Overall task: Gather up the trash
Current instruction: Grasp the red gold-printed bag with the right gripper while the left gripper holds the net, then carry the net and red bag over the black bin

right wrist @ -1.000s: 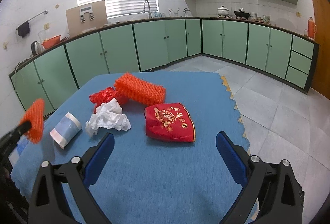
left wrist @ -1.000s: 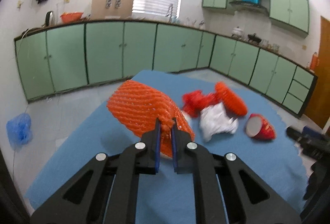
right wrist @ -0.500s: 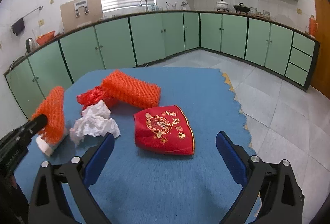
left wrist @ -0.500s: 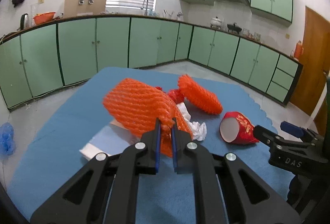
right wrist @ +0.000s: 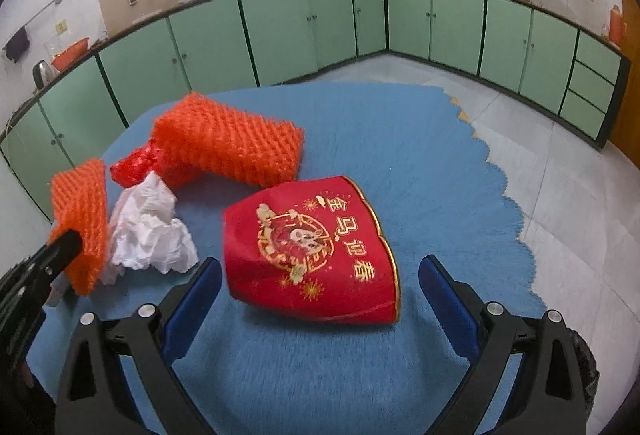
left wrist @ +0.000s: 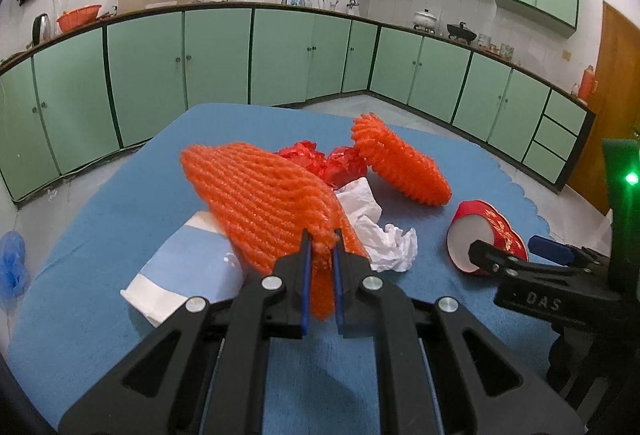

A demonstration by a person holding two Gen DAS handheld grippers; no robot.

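Note:
My left gripper [left wrist: 320,247] is shut on an orange foam net [left wrist: 264,207] and holds it above the blue table [left wrist: 280,379]; the net also shows in the right wrist view [right wrist: 82,219]. My right gripper [right wrist: 320,299] is open, its fingers on either side of a red paper cup [right wrist: 312,251] lying on its side. A second orange foam net [right wrist: 228,145], a red crumpled wrapper [right wrist: 134,165] and a white crumpled tissue [right wrist: 150,231] lie on the table. A blue and white packet [left wrist: 176,271] lies under the held net.
The blue cloth's scalloped right edge [right wrist: 516,219] drops to a tiled floor [right wrist: 560,163]. Green cabinets [left wrist: 216,55] line the walls. A blue bag [left wrist: 12,267] lies on the floor at left. The right gripper shows at the right of the left wrist view [left wrist: 532,267].
My left gripper has carried the held orange net toward the pile. My right gripper has moved forward and down, so the red cup now sits between its open fingers.

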